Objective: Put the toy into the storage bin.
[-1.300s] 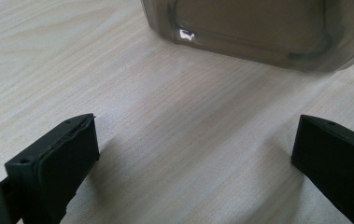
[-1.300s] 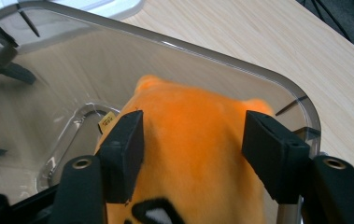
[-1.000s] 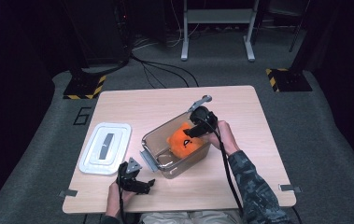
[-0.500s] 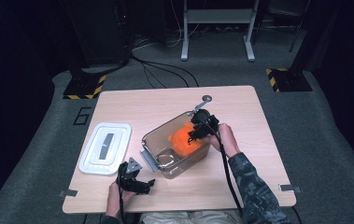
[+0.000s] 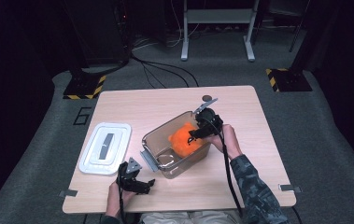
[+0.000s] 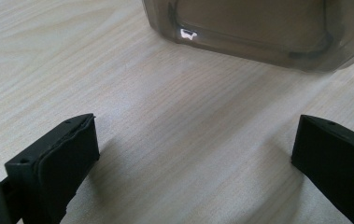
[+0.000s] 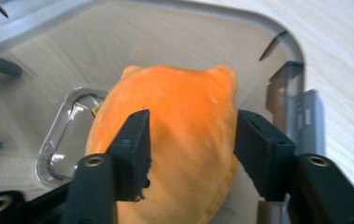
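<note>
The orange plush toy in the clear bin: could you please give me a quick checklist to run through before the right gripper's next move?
1. Orange plush toy inside the clear bin: ok.
2. Right gripper straddles the toy, jaws just reopened: ok.
3. Pads pressing firmly on the toy: cannot tell.
4. Bin open, white lid lying apart on the table: ok.
5. Left gripper open, holding nothing, resting near the bin: ok.
6. Bin braced against sliding: not ok.

Pretty dark room: grey carpet floor (image 5: 333, 154) around the light wooden worktop (image 5: 254, 116), black-and-yellow striped stand bases (image 5: 84, 87) at 10 and 2 o'clock, white metal frame legs (image 5: 216, 32) at 12.
</note>
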{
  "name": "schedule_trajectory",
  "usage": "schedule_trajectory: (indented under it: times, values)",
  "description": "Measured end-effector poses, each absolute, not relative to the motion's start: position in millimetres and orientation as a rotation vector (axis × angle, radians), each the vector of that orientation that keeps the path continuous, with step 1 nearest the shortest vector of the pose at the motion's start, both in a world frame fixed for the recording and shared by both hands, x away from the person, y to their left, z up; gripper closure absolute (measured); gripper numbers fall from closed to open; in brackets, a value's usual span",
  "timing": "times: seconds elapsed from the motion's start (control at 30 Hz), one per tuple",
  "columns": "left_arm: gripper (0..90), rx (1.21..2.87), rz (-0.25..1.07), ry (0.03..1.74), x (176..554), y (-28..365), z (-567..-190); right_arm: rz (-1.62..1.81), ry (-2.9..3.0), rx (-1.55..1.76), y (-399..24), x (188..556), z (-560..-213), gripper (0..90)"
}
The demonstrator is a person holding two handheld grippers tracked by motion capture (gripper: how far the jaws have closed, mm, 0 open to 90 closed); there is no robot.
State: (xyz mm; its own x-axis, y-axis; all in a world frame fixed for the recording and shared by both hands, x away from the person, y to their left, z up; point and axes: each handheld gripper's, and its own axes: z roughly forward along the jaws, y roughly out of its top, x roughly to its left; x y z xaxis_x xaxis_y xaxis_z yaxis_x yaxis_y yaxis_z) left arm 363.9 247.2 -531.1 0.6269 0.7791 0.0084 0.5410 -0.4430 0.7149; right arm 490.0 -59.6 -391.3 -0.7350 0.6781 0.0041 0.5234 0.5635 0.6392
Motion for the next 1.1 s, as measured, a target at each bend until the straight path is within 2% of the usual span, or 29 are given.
schedule_trajectory:
  times: [0.1, 0.13, 0.17, 0.23, 0.27, 0.43, 0.77, 1.1]
  values:
    - [0.3, 2.156, 0.442, 1.029, 363.9, 247.1, -531.2, 0.992, 2.515, 1.004, -66.0, 482.9, -383.8, 36.0]
    - [0.3, 2.156, 0.442, 1.029, 363.9, 247.1, -531.2, 0.992, 2.515, 1.004, -66.0, 482.9, -383.8, 36.0]
    - [0.3, 2.158, 0.444, 1.028, 363.9, 247.2, -531.1, 1.024, 2.490, 0.990, -70.7, 478.7, -378.8, 31.2]
    - [0.3, 2.155, 0.440, 1.031, 363.8, 247.1, -531.2, 1.032, 2.475, 0.998, -72.3, 476.9, -377.1, 28.8]
    - [0.3, 2.154, 0.438, 1.031, 363.8, 247.0, -531.3, 1.069, 2.439, 1.002, -79.8, 472.4, -372.6, 23.3]
    - [0.3, 2.152, 0.439, 1.033, 363.7, 246.9, -531.3, 1.091, 2.363, 1.032, -100.7, 458.8, -366.3, 16.3]
    - [0.3, 2.155, 0.442, 1.030, 363.9, 247.1, -531.2, 1.113, 2.234, 1.108, -146.5, 440.7, -374.8, 9.2]
    - [0.3, 2.154, 0.440, 1.031, 363.8, 247.0, -531.3, 1.091, 2.157, 1.189, -177.1, 434.4, -396.6, 8.4]
